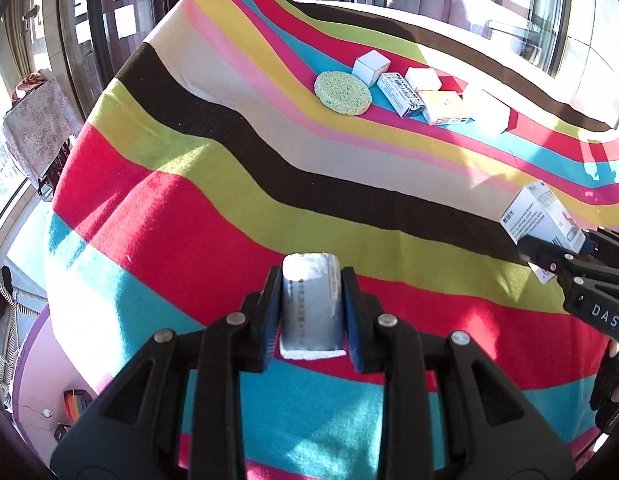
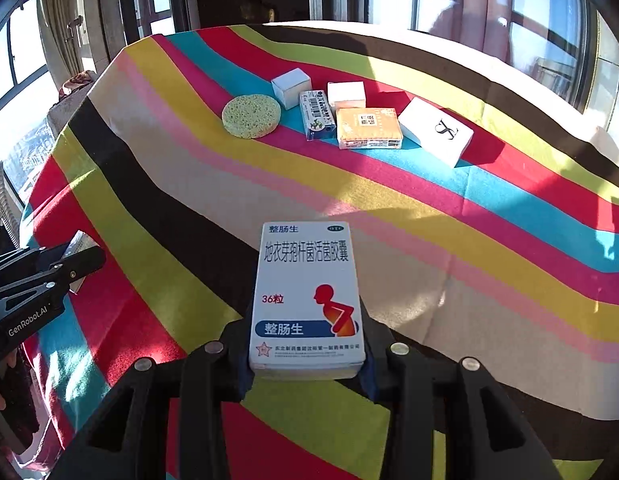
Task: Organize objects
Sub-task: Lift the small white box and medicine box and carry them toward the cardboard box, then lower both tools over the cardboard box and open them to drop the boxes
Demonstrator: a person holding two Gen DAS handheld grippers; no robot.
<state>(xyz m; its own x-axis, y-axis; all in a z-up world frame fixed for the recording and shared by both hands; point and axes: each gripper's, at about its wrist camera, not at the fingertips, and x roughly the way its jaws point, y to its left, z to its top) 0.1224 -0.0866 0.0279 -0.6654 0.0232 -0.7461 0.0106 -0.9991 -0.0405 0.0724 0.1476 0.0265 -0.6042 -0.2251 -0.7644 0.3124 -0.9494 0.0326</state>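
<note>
A: Which way does the white medicine box [image 2: 307, 300] in the right gripper [image 2: 309, 344] point?

B: Its long axis runs straight ahead along the fingers, printed face up, toward the group of things at the far side of the striped cloth [image 2: 449, 240]. The gripper is clenched on its near end, and the box hangs above the cloth.

A: How does it look?

B: White, with black Chinese lettering, a red "36", a red-orange bent figure and a blue band below.

A: And the left gripper [image 1: 312, 312]?

B: Its blue pads [image 1: 269, 316] squeeze a silvery box [image 1: 312, 304] on both sides. That one also points forward along the fingers, over the red and blue stripes.

A: What lies at the far side?

B: A round green sponge [image 2: 251, 116], a small white cube box [image 2: 291, 87], a blue-and-white box [image 2: 317, 116], an orange box [image 2: 368, 127], a small white box [image 2: 346, 95] behind it and a white box with a black mark [image 2: 435, 131], set close together in a row.
</note>
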